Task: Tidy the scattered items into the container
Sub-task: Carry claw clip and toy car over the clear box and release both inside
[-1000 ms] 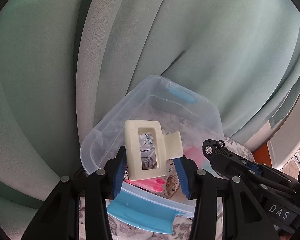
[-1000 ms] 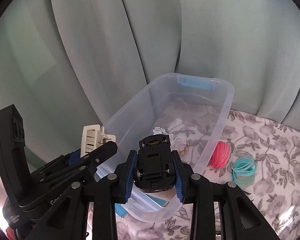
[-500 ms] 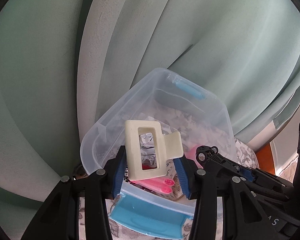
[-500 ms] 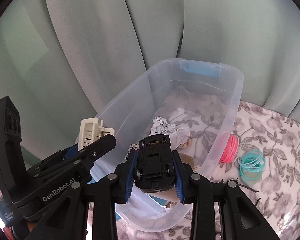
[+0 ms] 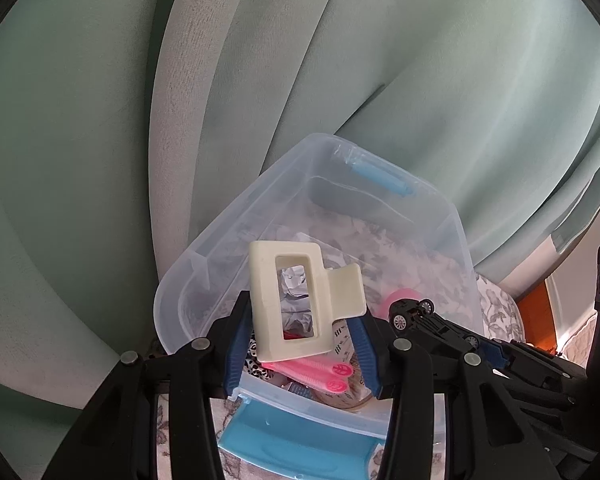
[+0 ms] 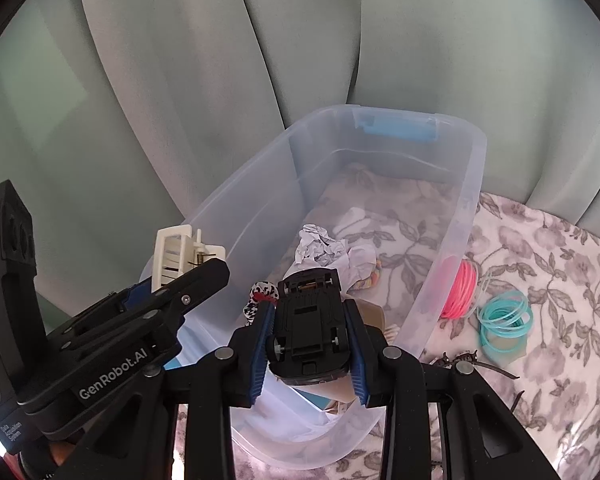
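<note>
A clear plastic bin (image 5: 204, 264) (image 6: 460, 216) with blue handles stands on a floral cloth. My left gripper (image 5: 300, 344) is shut on a cream hair claw clip (image 5: 296, 304), held above the bin's near end; the clip also shows in the right wrist view (image 6: 176, 256). My right gripper (image 6: 310, 340) is shut on a black toy car (image 6: 310, 328), underside up, above the bin's near end; the car also shows in the left wrist view (image 5: 416, 316). Crumpled paper (image 6: 320, 246), pink items (image 5: 316, 372) and other small things lie inside the bin.
Outside the bin on the floral cloth (image 6: 560, 264) lie a pink coil (image 6: 460, 292), teal hair ties (image 6: 504, 320) and a dark clip (image 6: 460, 360). Green curtains (image 6: 340, 40) hang close behind the bin. A blue lid (image 5: 292, 444) lies by the bin's near edge.
Both grippers have moved forward over the bin, still holding the clip and the car. The bin looks larger and closer in both views.
</note>
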Demonstrator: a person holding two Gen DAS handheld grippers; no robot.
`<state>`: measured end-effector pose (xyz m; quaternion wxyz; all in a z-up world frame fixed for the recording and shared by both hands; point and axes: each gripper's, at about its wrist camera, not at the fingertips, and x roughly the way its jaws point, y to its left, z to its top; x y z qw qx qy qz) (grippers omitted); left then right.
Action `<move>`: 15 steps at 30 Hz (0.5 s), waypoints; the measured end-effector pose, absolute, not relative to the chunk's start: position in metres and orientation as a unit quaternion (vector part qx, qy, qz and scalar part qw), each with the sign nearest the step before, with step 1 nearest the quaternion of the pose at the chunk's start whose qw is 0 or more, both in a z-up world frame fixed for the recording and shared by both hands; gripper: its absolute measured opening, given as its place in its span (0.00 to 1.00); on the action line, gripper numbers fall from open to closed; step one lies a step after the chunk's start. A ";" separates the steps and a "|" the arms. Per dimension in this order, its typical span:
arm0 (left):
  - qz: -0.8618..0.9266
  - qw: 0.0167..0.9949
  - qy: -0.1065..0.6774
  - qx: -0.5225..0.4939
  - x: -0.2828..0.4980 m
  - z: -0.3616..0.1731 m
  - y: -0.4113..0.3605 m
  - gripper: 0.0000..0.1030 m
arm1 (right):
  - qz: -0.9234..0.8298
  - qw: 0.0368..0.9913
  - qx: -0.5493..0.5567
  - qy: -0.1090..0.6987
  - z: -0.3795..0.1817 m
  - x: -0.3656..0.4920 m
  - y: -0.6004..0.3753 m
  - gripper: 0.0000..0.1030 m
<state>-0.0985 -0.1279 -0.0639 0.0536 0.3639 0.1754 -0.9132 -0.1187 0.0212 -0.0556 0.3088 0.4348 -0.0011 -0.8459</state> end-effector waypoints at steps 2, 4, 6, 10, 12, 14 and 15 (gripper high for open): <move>-0.913 0.052 0.173 0.366 -0.100 -0.064 -0.127 0.47 | -0.846 0.308 0.436 0.002 -0.056 -0.118 0.020 0.36; -0.912 0.051 0.174 0.368 -0.099 -0.062 -0.127 0.48 | -0.845 0.307 0.438 0.003 -0.055 -0.115 0.021 0.36; -0.911 0.050 0.175 0.370 -0.096 -0.062 -0.128 0.48 | -0.844 0.307 0.441 0.001 -0.055 -0.115 0.021 0.37; -0.909 0.043 0.181 0.374 -0.097 -0.062 -0.129 0.52 | -0.842 0.306 0.444 -0.005 -0.055 -0.115 0.021 0.36; -0.908 0.043 0.183 0.375 -0.098 -0.061 -0.128 0.54 | -0.842 0.305 0.445 -0.009 -0.053 -0.114 0.022 0.37; -0.908 0.045 0.181 0.375 -0.097 -0.060 -0.128 0.59 | -0.842 0.305 0.445 -0.011 -0.051 -0.112 0.024 0.37; -0.909 0.045 0.180 0.374 -0.095 -0.059 -0.129 0.63 | -0.843 0.304 0.444 -0.013 -0.050 -0.111 0.025 0.37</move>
